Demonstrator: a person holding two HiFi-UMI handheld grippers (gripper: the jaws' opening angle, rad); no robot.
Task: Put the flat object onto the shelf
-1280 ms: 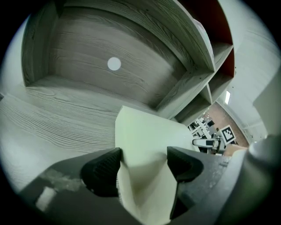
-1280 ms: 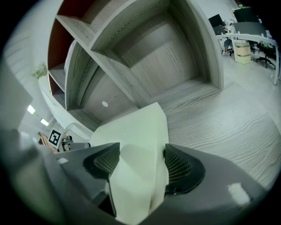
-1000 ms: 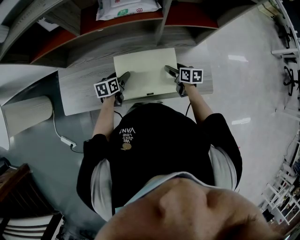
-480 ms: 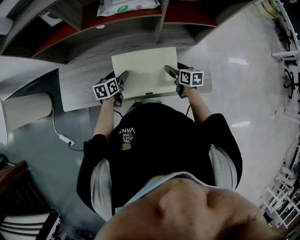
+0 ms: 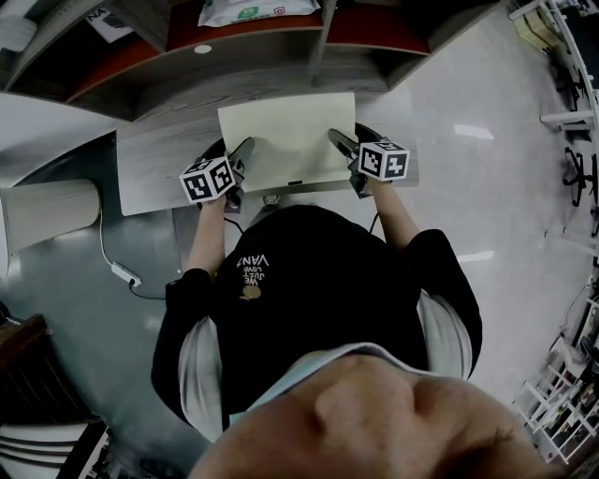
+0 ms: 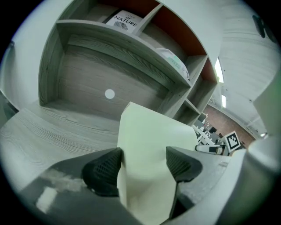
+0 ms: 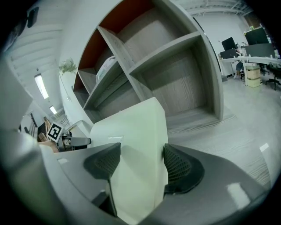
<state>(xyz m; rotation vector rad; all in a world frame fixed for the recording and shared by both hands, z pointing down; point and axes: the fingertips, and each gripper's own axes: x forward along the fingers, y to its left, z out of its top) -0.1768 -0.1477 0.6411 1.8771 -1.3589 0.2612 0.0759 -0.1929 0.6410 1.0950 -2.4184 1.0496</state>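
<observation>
The flat object (image 5: pixel 285 140) is a pale yellow-green panel held a little above the grey wooden desk (image 5: pixel 154 173), in front of the shelf unit (image 5: pixel 243 75). My left gripper (image 5: pixel 241 154) is shut on its left edge and my right gripper (image 5: pixel 339 142) on its right edge. In the left gripper view the panel (image 6: pixel 149 140) runs between the pads of the left gripper (image 6: pixel 142 160), tilted up toward the shelf compartments. In the right gripper view the panel (image 7: pixel 131 140) sits the same way in the right gripper (image 7: pixel 137 160).
A white package (image 5: pixel 253 9) lies in an upper shelf compartment, and a book (image 6: pixel 125 21) stands in another. A round white cap (image 6: pixel 109 93) is set in the back wall of the low compartment. A cream cylinder (image 5: pixel 47 210) and a cable (image 5: pixel 117 271) lie left of the desk.
Both grippers have risen together with the panel, which now sits slightly nearer the shelf in the head view. The grip on both edges is unchanged.
</observation>
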